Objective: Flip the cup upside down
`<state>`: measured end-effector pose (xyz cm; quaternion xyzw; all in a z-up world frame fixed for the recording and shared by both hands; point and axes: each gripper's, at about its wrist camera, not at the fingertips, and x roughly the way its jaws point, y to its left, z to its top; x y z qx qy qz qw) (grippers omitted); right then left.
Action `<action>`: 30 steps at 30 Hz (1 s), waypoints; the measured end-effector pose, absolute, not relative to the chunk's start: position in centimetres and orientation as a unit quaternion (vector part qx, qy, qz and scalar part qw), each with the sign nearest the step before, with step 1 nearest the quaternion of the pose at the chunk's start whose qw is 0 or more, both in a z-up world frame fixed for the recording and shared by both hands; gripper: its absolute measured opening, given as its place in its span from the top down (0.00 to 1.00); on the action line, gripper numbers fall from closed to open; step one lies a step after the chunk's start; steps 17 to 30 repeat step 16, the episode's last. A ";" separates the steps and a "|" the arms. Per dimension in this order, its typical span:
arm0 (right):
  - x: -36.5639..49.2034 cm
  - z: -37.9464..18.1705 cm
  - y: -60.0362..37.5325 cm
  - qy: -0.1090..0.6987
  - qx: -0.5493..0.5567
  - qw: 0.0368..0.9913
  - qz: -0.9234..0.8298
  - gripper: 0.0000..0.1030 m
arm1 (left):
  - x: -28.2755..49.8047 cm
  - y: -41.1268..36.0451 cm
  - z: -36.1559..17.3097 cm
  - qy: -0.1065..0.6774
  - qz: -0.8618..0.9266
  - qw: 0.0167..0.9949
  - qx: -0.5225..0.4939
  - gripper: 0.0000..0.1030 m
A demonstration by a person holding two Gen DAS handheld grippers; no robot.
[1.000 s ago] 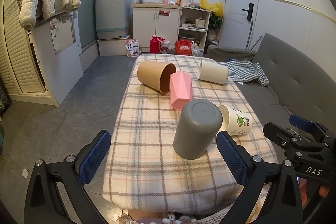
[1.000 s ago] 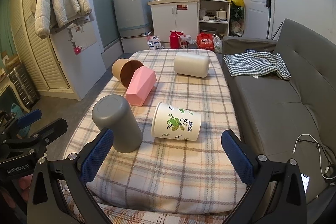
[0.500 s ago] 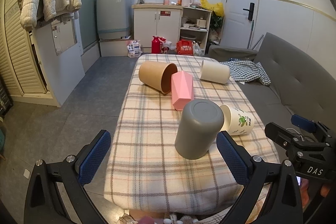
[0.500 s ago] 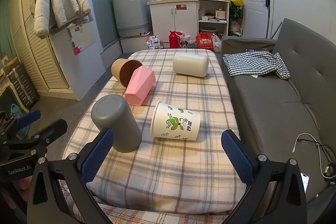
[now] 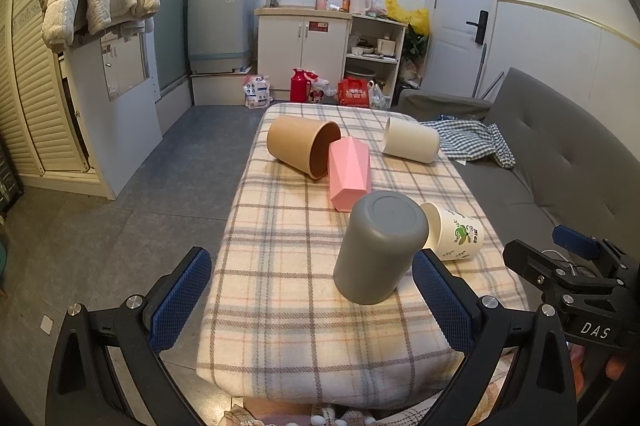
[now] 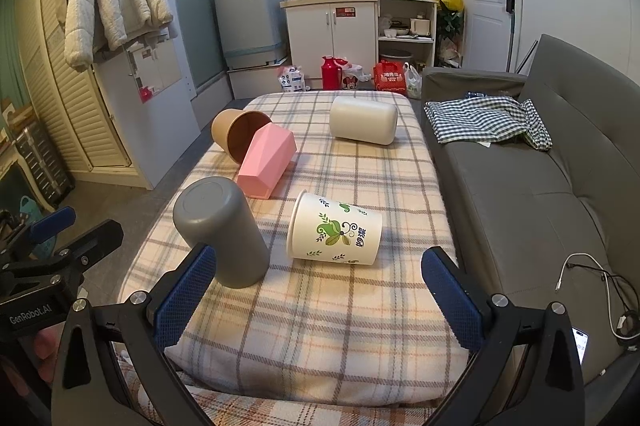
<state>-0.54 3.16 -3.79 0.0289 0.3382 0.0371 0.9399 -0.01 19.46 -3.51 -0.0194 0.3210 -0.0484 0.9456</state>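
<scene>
Plaid table [image 6: 320,306] bears an inverted grey cup [image 6: 220,230]; both claws [image 5: 312,302] [image 6: 316,298] gape, empty.

- "DAS" stood in white on the right tool [image 5: 592,326], seen near right in the left wrist view.
- "GenRobot.AI" stood on the left tool [image 6: 32,314], near left in the right wrist view.

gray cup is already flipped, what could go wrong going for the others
1. The leaf-print cup lies on its side close beside the upside-down gray cup; an open right gripper reaching for it might knock the gray cup over.
2. The pink cup leans against the brown cup, so lifting one may shift or roll the other.
3. The white cup lies on its side near the far end of the table and could roll off.
</scene>
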 end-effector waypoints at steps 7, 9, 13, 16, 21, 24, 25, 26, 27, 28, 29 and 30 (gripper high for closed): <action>-0.6 -3.8 3.2 0.338 0.028 0.940 0.037 0.00 | 0.0 19.6 -3.4 0.321 -0.049 0.946 -0.021 0.00; -0.5 -3.9 3.2 0.339 0.028 0.939 0.038 0.00 | -0.1 19.6 -3.4 0.321 -0.050 0.946 -0.021 0.00; -0.6 -4.1 3.3 0.343 0.029 0.938 0.039 0.00 | -0.1 19.8 -3.3 0.318 -0.048 0.947 -0.023 0.00; -0.5 -4.1 3.3 0.343 0.029 0.938 0.039 0.00 | 0.1 19.7 -3.2 0.320 -0.049 0.946 -0.025 0.00; -0.5 -4.1 3.3 0.343 0.029 0.938 0.039 0.00 | 0.1 19.7 -3.2 0.320 -0.049 0.946 -0.025 0.00; -0.5 -4.1 3.3 0.343 0.029 0.938 0.039 0.00 | 0.1 19.7 -3.2 0.320 -0.049 0.946 -0.025 0.00; -0.5 -4.1 3.3 0.343 0.029 0.938 0.039 0.00 | 0.1 19.7 -3.2 0.320 -0.049 0.946 -0.025 0.00; -0.5 -4.1 3.3 0.343 0.029 0.938 0.039 0.00 | 0.1 19.7 -3.2 0.320 -0.049 0.946 -0.025 0.00; -0.5 -4.1 3.3 0.343 0.029 0.938 0.039 0.00 | 0.1 19.7 -3.2 0.320 -0.049 0.946 -0.025 0.00; -0.5 -4.1 3.3 0.343 0.029 0.938 0.039 0.00 | 0.1 19.7 -3.2 0.320 -0.049 0.946 -0.025 0.00; -0.5 -4.1 3.3 0.343 0.029 0.938 0.039 0.00 | 0.1 19.7 -3.2 0.320 -0.049 0.946 -0.025 0.00; -0.5 -4.1 3.3 0.343 0.029 0.938 0.039 0.00 | 0.1 19.7 -3.2 0.320 -0.049 0.946 -0.025 0.00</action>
